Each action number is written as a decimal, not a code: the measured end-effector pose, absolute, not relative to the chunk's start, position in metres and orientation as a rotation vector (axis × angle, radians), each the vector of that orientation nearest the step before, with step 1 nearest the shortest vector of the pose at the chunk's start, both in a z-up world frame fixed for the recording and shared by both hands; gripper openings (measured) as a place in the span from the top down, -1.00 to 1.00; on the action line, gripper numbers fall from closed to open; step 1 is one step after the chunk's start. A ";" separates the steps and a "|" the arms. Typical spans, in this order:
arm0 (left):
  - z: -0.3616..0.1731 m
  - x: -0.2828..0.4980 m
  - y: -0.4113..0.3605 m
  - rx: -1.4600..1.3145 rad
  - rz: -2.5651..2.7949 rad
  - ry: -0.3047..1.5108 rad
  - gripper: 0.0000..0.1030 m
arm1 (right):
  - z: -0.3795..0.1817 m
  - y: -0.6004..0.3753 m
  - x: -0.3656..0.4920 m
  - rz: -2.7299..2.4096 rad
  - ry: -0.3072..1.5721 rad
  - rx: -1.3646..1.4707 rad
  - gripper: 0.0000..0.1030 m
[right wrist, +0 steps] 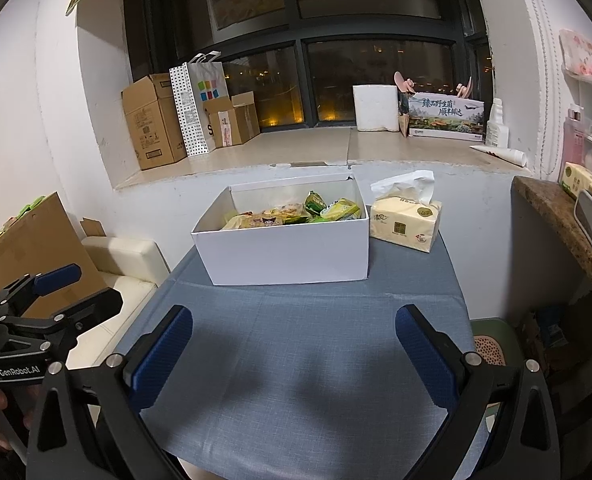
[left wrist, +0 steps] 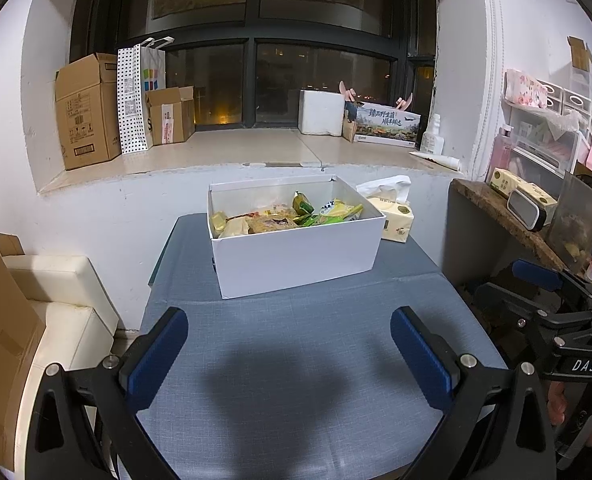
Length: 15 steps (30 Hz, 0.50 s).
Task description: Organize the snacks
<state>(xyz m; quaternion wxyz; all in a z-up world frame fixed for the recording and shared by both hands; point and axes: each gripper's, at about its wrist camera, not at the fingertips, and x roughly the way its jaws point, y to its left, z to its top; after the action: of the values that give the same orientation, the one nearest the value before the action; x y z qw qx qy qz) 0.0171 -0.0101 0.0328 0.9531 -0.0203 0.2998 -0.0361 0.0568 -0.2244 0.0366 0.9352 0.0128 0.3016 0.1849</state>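
Snacks [left wrist: 283,216] are gathered in a white box [left wrist: 296,256] at the surface's [left wrist: 296,360] far edge, apparently already sorted; both the left tool [left wrist: 289,354] and the right tool [right wrist: 293,354] are held spread wide, empty, near the front edge.

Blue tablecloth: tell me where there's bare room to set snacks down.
The widest bare patch of the blue tablecloth lies between the white box and the near edge, under both open grippers. A narrow strip runs to the left of the box. The far right corner is crowded by the tissue pack, and the box itself is full of snack packets.
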 end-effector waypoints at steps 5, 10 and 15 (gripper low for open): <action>0.034 0.017 -0.009 -0.044 -0.071 0.606 -1.00 | 0.037 -0.224 0.057 0.379 0.617 0.027 -1.00; 0.034 0.016 -0.010 -0.040 -0.076 0.604 -1.00 | 0.037 -0.225 0.057 0.378 0.615 0.027 -1.00; 0.034 0.016 -0.012 -0.034 -0.083 0.604 -1.00 | 0.037 -0.224 0.056 0.379 0.614 0.027 -1.00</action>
<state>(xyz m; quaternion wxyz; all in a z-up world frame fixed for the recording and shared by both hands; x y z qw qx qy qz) 0.0164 -0.0118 0.0336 0.9537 -0.0169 0.2975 -0.0411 0.0560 -0.2244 0.0369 0.9356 0.0133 0.3002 0.1852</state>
